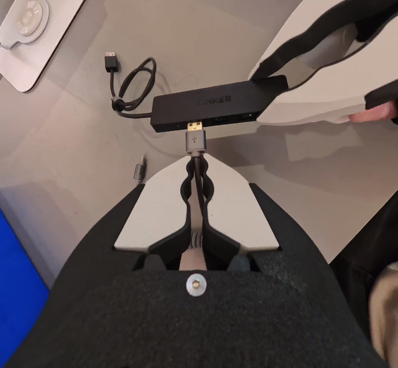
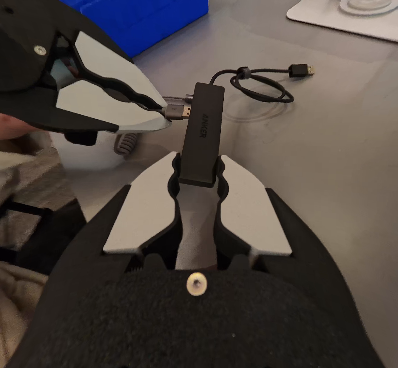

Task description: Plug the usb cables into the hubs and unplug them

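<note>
Nearest the left wrist camera, the left gripper has its fingers pinched on a black cable just behind a grey USB plug, whose gold tip sits at the mouth of a port on the front edge of the black hub; the right wrist view shows the gold tip still outside the hub, just touching or barely apart from its side. From the other side, the right gripper has its fingers closed on the near end of the hub, holding it above the grey bench. Beyond the hub, its own black lead lies in a tied loop on the bench and ends in a black USB plug lying free. A second grey connector lies on the bench left of the left gripper. Farther off stand a blue bin and a pale flat stand base bearing a round disc.
</note>
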A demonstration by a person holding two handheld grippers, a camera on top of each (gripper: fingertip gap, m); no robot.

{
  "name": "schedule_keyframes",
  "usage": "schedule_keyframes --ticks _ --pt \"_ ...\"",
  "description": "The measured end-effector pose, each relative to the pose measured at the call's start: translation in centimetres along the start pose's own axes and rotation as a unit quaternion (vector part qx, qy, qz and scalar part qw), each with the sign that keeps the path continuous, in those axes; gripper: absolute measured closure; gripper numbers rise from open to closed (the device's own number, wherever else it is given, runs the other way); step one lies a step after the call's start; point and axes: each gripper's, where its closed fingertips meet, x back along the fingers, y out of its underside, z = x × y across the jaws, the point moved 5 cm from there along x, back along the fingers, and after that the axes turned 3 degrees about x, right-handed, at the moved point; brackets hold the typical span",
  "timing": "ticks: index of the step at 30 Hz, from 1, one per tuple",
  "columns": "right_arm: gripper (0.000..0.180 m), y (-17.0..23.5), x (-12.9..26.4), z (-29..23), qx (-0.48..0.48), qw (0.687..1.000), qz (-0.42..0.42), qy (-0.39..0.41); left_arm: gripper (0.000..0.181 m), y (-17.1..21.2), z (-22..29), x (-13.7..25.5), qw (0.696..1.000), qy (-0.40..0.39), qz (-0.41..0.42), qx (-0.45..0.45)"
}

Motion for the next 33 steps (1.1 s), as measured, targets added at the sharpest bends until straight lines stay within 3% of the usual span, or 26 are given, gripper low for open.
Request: schedule_keyframes --ticks 1,8,22,27,33 --pt "0.148 -0.2 0.0 -0.1 0.016 1.0 -0.002 0.011 0.177 0.1 0.0 -0.1 1.0 0.0 -0.004 -0.002" --pt "0.148 -0.6 0.2 -0.6 0.127 0.989 -0.034 0.068 0.177 0.5 0.1 -0.3 1.0 0.019 -0.005 0.008" --pt "0.148 -0.1 -0.2 -0.3 0.084 0.995 -0.027 0.042 0.177 0.4 0.0 -0.1 1.0 0.016 -0.02 0.005" --pt "0.148 0.0 -0.4 -0.8 0.126 0.989 -0.045 0.061 0.177 0.6 -0.2 -0.3 0.999 0.026 -0.028 0.018" --pt "0.148 0.4 -0.6 -0.5 0.078 0.996 -0.024 0.024 0.177 0.4 -0.2 -0.1 1.0 0.02 -0.021 0.012"
